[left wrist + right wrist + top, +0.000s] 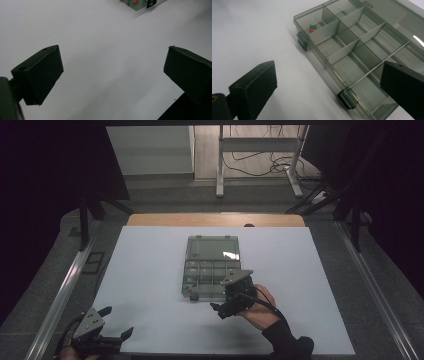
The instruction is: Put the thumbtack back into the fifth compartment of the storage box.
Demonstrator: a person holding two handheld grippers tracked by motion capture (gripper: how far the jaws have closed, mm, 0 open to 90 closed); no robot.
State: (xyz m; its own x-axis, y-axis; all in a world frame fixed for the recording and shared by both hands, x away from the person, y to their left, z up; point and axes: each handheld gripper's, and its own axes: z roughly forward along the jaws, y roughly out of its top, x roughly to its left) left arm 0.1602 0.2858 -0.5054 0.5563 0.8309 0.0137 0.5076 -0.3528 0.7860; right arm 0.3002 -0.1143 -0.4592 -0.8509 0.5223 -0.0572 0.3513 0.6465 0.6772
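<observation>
A clear plastic compartment box [185, 279] lies open in the middle of the white sheet [145, 280], its lid [213, 249] folded flat on the far side. My right gripper [223, 295] is open at the box's near right corner, with nothing between its jaws. In the right gripper view the right gripper [329, 87] looks along the front wall of the box [322, 56], which has two dark latches [302, 41]. Small green and red pieces [312, 27] lie in one end compartment. My left gripper [116, 321] rests open at the sheet's near left corner. In its own view the left gripper [112, 72] faces bare sheet.
Grey metal rails [65, 285] run along both sides of the table. A wooden table edge [215, 220] shows behind the sheet. Beyond it stand a white frame [260, 165] and loose cables [280, 167] on the floor. One corner of the box [136, 3] peeks into the left gripper view.
</observation>
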